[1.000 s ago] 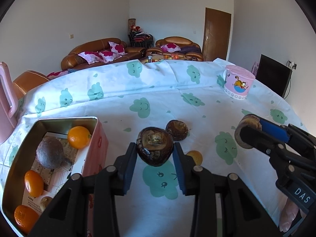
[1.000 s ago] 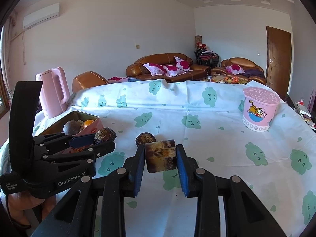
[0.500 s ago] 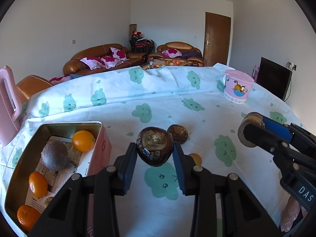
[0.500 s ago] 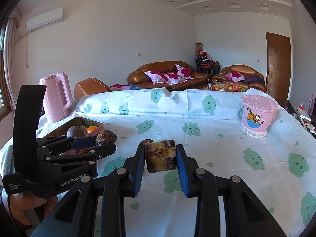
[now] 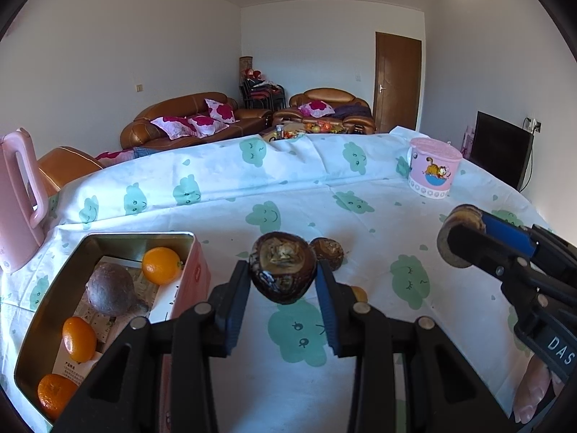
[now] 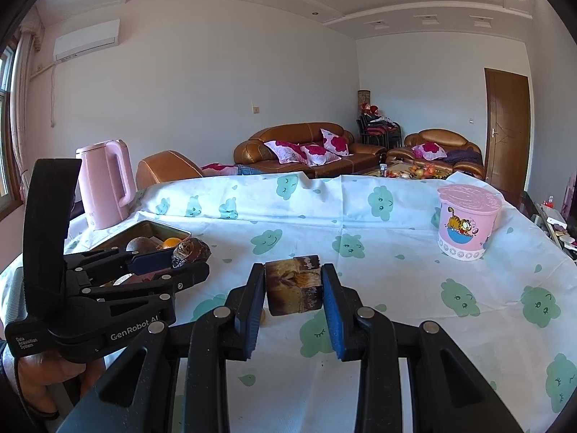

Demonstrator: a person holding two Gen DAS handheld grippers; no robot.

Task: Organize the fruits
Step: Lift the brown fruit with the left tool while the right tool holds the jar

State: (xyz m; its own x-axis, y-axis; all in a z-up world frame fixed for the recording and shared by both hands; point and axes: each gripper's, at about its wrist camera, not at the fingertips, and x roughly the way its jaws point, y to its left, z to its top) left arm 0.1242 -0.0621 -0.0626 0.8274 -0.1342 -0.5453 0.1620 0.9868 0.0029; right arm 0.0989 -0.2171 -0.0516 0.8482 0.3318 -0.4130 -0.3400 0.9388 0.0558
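My left gripper (image 5: 283, 283) is shut on a round dark brown fruit (image 5: 283, 267), held above the tablecloth just right of the open metal tin (image 5: 140, 235). The tin holds several oranges (image 5: 161, 265) and a purplish brown fruit (image 5: 110, 288). My right gripper (image 6: 294, 290) is shut on a blocky brown fruit (image 6: 293, 283), held over the cloth to the right of the left gripper. Another brown fruit (image 5: 328, 252) lies on the cloth beyond the left fingers. A small orange (image 5: 359, 293) peeks out behind the left gripper's right finger.
A pink kettle (image 6: 104, 184) stands at the table's left edge behind the tin. A pink cartoon cup (image 6: 467, 222) with a lid stands at the far right. The table (image 6: 360, 238) wears a white cloth with green clouds. Sofas and a door lie beyond.
Both grippers have tipped up a little, so the table sits lower in each view. Each keeps its fruit; the fruits on the cloth and in the tin have not moved.
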